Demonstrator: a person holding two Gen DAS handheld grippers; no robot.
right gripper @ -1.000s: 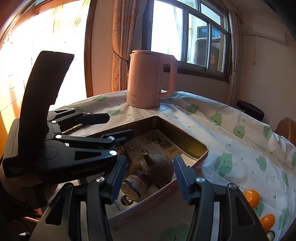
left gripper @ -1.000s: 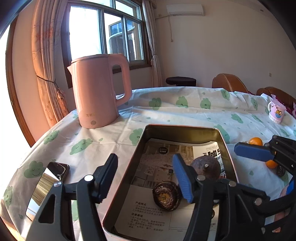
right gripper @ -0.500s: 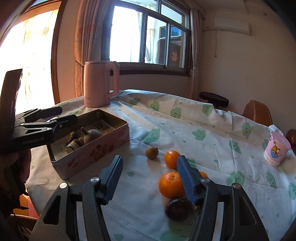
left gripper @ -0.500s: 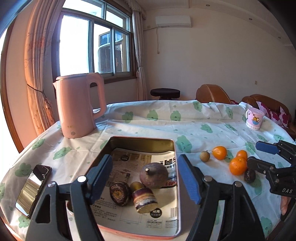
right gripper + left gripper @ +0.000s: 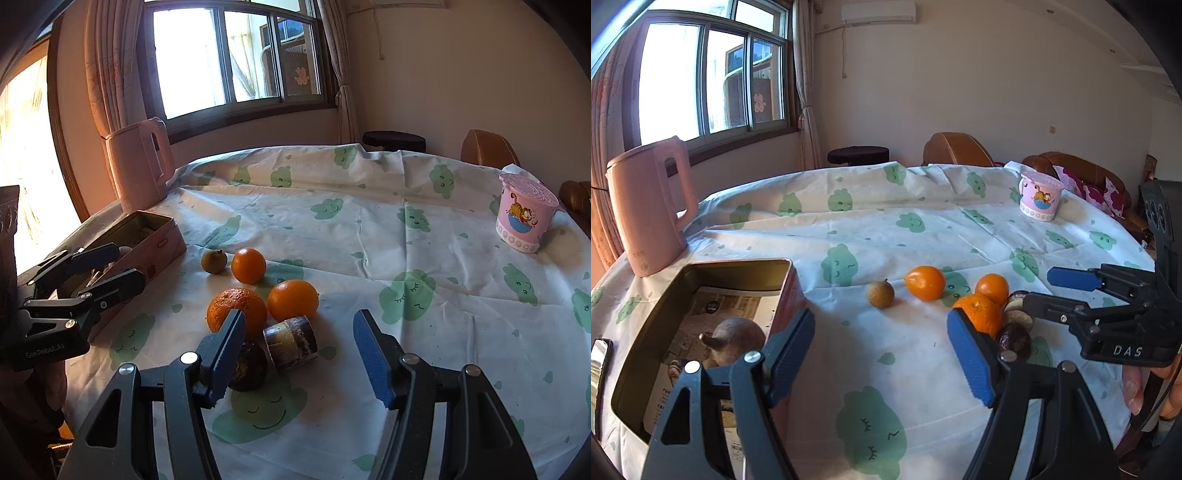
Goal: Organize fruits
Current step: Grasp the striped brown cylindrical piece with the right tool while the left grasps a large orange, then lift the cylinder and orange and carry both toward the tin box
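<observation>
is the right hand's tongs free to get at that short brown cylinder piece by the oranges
Probably yes: the right tongs are open and empty, and the cylinder piece lies just ahead between them, though the big orange and dark round fruit crowd one side.

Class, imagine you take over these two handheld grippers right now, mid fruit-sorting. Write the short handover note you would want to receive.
Left gripper: open, empty, over the cloth between the tin and the loose fruit; its jaws have just been opening.
Right gripper: open, empty, over the fruit cluster; jaws also just opened wider.
Done: a brown round fruit lies in the tin.
Left on the tablecloth: three oranges, a small brown fruit, a dark round fruit and a cut cylindrical piece.
</observation>
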